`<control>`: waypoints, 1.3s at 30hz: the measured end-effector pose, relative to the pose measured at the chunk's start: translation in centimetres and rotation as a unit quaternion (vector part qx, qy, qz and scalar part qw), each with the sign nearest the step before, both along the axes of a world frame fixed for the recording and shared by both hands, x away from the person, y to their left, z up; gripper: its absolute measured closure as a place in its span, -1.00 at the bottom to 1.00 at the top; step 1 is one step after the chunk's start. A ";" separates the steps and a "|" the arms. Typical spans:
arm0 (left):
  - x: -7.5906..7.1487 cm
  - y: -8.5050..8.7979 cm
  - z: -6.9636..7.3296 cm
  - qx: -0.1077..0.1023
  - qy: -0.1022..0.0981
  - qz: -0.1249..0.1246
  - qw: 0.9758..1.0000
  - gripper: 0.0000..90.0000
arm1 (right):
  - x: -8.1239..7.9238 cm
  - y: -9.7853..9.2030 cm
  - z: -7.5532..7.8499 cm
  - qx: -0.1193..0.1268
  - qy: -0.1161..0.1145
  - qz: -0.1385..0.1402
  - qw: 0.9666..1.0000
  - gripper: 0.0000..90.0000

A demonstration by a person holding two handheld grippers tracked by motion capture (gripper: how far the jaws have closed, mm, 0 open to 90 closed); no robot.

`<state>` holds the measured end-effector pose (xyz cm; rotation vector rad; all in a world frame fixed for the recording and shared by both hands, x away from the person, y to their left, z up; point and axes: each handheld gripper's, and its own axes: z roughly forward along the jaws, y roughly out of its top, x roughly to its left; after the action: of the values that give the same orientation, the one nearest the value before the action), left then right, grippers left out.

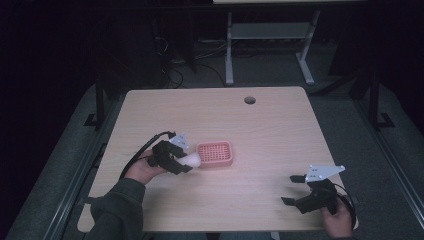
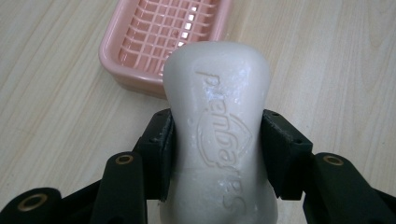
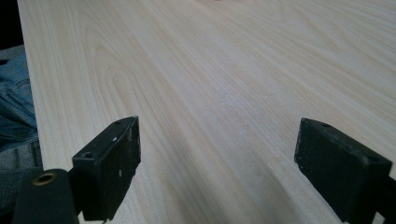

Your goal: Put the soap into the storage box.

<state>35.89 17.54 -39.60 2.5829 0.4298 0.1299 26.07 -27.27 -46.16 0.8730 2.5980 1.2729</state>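
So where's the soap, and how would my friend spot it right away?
Look at the wooden table, then find the pink soap dish near its middle. Right at the dish's left edge, the left hand-held gripper is shut on the soap. It is the one white, smooth, rounded bar, with letters pressed into its top, squeezed between two black jaws.

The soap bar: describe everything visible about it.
The soap bar is white, glossy and waxy-looking, rounded with a pinched waist, and has raised lettering and an emblem moulded into its upper face. The left tongs are shut on its waist, one black pad against each side. It is held just short of the pink soap dish, its free end over the dish's near rim.
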 end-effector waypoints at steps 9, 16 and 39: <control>0.7 -0.9 0.1 0.005 0.000 -0.008 1.000 0.09 | 0.0 0.0 0.0 0.005 0.000 -0.001 1.000 -0.69; 1.3 -1.5 0.3 0.007 -0.001 -0.009 1.000 0.09 | 0.0 -0.1 0.1 0.008 -0.001 -0.002 1.000 -0.69; 2.7 -2.9 1.1 0.007 0.000 -0.012 1.000 0.09 | 0.0 -0.1 0.1 0.007 -0.002 -0.001 1.000 -0.69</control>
<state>38.61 14.67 -38.52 2.6009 0.3981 0.1251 26.04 -27.37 -46.08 0.8742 2.5866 1.2931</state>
